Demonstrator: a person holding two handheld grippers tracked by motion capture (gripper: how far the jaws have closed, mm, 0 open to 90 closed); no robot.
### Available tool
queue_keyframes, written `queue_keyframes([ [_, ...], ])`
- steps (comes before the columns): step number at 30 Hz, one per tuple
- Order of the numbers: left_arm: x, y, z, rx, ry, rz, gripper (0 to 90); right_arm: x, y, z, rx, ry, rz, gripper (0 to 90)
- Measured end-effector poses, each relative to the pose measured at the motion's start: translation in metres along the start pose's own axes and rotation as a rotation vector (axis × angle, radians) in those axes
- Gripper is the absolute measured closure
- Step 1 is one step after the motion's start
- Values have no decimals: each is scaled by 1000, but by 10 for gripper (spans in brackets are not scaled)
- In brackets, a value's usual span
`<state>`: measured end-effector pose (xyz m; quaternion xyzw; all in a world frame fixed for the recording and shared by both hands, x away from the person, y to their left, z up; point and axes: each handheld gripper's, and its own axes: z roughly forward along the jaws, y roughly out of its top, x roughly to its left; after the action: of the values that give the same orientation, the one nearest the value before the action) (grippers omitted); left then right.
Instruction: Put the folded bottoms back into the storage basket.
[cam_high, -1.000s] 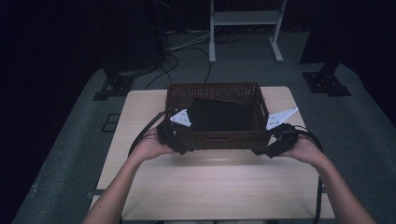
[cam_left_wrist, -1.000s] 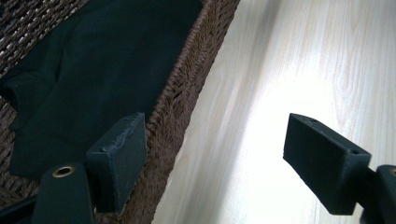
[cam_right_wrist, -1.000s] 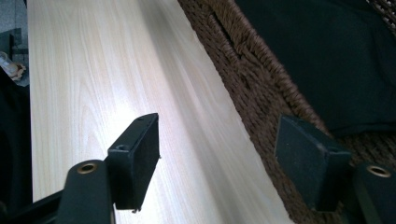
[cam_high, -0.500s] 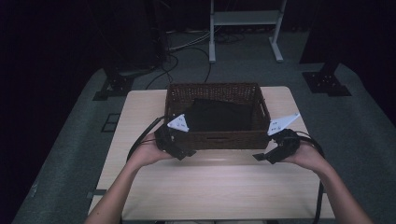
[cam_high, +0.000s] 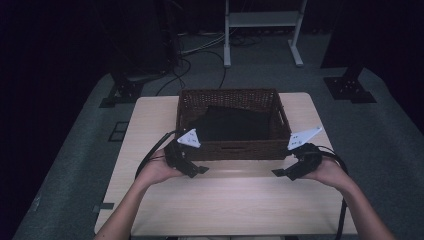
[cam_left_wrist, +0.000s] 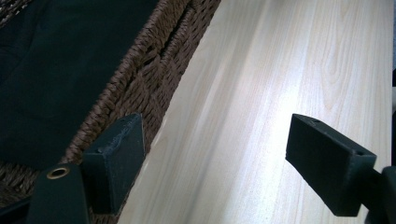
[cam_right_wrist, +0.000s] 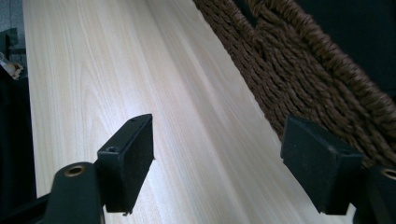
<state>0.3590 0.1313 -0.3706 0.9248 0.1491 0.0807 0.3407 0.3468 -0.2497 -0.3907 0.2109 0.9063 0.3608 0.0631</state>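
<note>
A brown wicker basket (cam_high: 230, 150) stands on the light wooden table (cam_high: 225, 200), with a black folded cloth (cam_high: 232, 122) inside it. My left gripper (cam_high: 200, 170) lies just in front of the basket's front left corner, open, pointing right. My right gripper (cam_high: 278, 173) lies off the front right corner, pointing left; its jaws have just been opening and nothing is between them. In the left gripper view my gripper (cam_left_wrist: 212, 135) frames bare table, with the basket wall (cam_left_wrist: 154, 70) and cloth (cam_left_wrist: 56, 70) at its left. In the right gripper view my gripper (cam_right_wrist: 217, 130) stands over bare wood beside the basket wall (cam_right_wrist: 299, 65).
A white metal stand (cam_high: 262, 30) and cables (cam_high: 200, 55) are on the grey floor beyond the table. Dark stand bases (cam_high: 350, 90) sit at the far right and left. Bare tabletop runs between the basket and the near edge.
Both grippers have drawn back a little from the basket's front corners toward the person. The basket has stayed where it was.
</note>
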Motion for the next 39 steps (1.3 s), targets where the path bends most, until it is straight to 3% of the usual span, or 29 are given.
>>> queue_keyframes([
  [18,-14,-14,3,1,11,14,179,9,-18,1,-4,-5,8,247],
  [39,-24,-43,5,-12,29,-17,169,15,-45,5,1,0,39,247],
])
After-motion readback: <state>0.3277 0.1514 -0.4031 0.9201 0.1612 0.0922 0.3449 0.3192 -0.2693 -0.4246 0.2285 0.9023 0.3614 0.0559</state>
